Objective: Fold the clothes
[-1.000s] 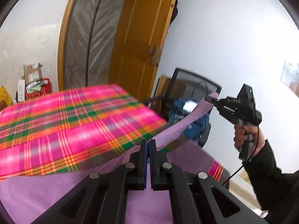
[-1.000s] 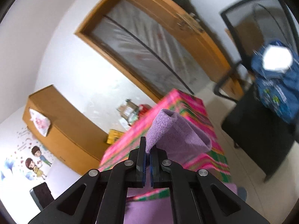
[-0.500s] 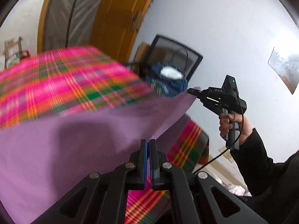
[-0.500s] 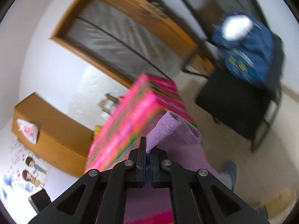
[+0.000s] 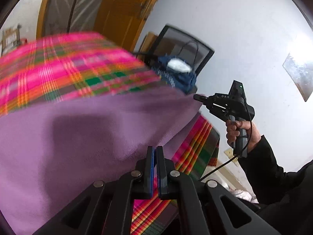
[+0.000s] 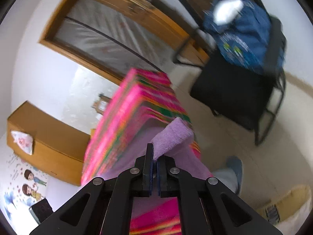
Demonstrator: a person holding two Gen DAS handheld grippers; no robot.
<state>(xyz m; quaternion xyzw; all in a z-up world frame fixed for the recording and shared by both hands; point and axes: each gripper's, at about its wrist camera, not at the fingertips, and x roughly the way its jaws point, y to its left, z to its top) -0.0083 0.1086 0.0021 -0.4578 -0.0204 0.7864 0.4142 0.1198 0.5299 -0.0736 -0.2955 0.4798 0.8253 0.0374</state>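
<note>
While the purple cloth (image 5: 82, 133) hangs spread over the plaid-covered table (image 5: 64, 72), the left gripper (image 5: 154, 168) pinches its near edge and the right gripper (image 6: 154, 173) clamps the far corner, just beyond the table's right end. Behind that corner, a blue bag (image 5: 176, 74) sits on a black chair (image 5: 185, 45); its contents are blurred.

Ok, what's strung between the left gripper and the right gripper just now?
In the left wrist view, the purple cloth spans from the left gripper to the right gripper, above the plaid table cover; nothing else lies between.
</note>
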